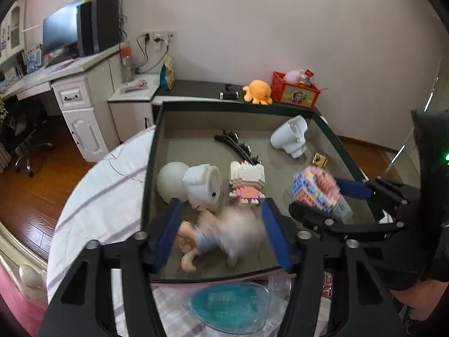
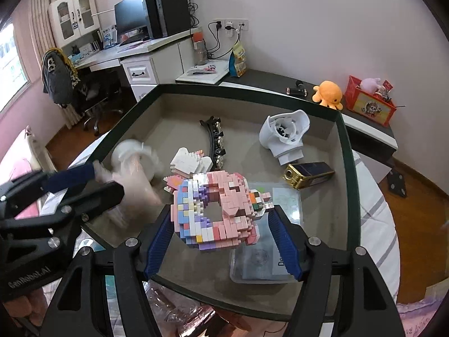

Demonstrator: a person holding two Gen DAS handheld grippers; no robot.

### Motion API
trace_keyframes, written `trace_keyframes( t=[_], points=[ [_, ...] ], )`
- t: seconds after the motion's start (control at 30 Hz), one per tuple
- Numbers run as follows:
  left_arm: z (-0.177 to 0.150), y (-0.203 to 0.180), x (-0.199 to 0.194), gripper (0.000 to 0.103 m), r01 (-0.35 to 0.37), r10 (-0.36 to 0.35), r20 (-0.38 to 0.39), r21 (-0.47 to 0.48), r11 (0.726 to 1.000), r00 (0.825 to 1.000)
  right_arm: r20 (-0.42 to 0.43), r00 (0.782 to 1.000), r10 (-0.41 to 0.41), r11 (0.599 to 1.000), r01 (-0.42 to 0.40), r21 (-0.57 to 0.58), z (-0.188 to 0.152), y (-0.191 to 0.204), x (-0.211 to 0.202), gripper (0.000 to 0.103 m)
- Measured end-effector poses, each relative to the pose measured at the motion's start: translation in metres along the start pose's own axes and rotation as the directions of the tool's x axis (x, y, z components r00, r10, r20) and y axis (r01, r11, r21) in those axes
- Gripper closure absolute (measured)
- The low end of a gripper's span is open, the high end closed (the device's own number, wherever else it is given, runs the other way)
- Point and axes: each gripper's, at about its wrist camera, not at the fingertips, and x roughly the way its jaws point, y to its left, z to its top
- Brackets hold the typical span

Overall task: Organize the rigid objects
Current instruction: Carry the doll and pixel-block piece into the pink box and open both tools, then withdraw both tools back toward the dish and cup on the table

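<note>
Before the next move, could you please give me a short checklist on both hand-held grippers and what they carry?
1. Right hand-held gripper shut on the pink brick donut: ok, both pads touch it.
2. Donut lifted off the glass tabletop: cannot tell.
3. Left hand-held gripper holding the doll: cannot tell; it is blurred between the fingers.
4. The two grippers apart: ok, no contact visible.
5. Gold box and white housing away from the donut: ok.
</note>
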Motion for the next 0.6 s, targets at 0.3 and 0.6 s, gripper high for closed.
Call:
trace_keyframes(
  t=[0.3, 0.6],
  points=[
    [-0.004, -0.003, -0.046, 0.001, -0.068, 0.065, 0.120, 0.016, 0.998, 0.991, 0.016, 1.000, 0.004, 0.999, -0.005, 0.041, -0.009, 0.002, -0.015, 0.000],
    [-0.029, 0.001, -0.106, 0.000, -0.088, 0.092, 0.195, -0.029, 0.996, 0.976, 0.124, 0.991, -0.058, 0.990, 0.041, 0.132, -0.031, 0.012, -0.074, 0.000]
  ],
)
